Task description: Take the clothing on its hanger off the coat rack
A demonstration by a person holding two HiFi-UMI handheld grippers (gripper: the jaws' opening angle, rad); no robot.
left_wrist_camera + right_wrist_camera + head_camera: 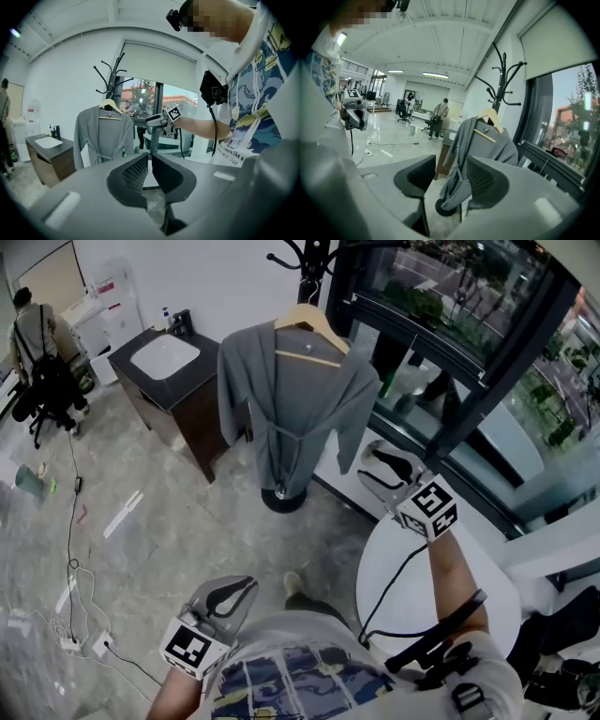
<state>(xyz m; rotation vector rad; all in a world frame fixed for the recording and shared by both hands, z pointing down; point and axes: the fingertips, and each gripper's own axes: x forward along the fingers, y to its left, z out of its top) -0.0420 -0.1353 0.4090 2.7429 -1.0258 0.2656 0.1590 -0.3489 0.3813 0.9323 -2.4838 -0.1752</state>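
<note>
A grey robe [281, 399], belt tied at the waist, hangs from a wooden hanger [317, 329]. The hanger hooks onto an upright black coat rack [312, 261].

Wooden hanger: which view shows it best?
Head view: the wooden hanger shows whole, both arms and crossbar. The left gripper view shows it small and far; the right gripper view shows it side-on, partly under the grey robe.

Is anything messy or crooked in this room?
The grey robe hangs fairly straight on its wooden hanger. The messy bit is the floor on the left. A loose cable trails across it to a power strip, and a white strip lies nearby.
</note>
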